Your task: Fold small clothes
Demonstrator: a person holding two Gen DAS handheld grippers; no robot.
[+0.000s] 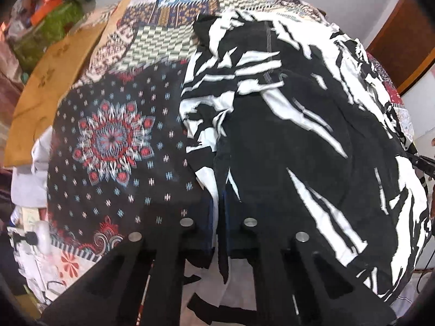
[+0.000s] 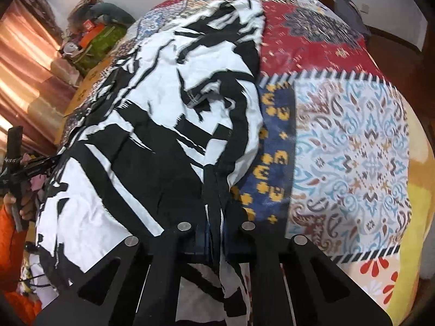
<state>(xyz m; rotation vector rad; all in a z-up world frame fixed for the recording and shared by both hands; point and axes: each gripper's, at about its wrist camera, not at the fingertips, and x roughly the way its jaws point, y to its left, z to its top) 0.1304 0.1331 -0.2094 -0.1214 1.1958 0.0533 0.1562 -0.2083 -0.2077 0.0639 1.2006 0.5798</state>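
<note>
A black-and-white patterned garment (image 1: 285, 125) lies spread over a patchwork bedspread (image 1: 114, 135). My left gripper (image 1: 218, 217) is shut on the garment's near left edge, with cloth pinched between the fingers and hanging below. In the right wrist view the same garment (image 2: 163, 125) stretches away to the left. My right gripper (image 2: 216, 225) is shut on its near right edge, with a dark hem running up from the jaws. The other gripper (image 2: 19, 168) shows at the far left of that view.
The patchwork bedspread (image 2: 353, 149) covers the bed. A wooden board (image 1: 54, 76) lies along the bed's left side. Clutter with a green bag (image 1: 46, 32) sits at the back left. A copper curtain (image 2: 24, 62) hangs left. A wooden door frame (image 1: 402, 43) stands at the right.
</note>
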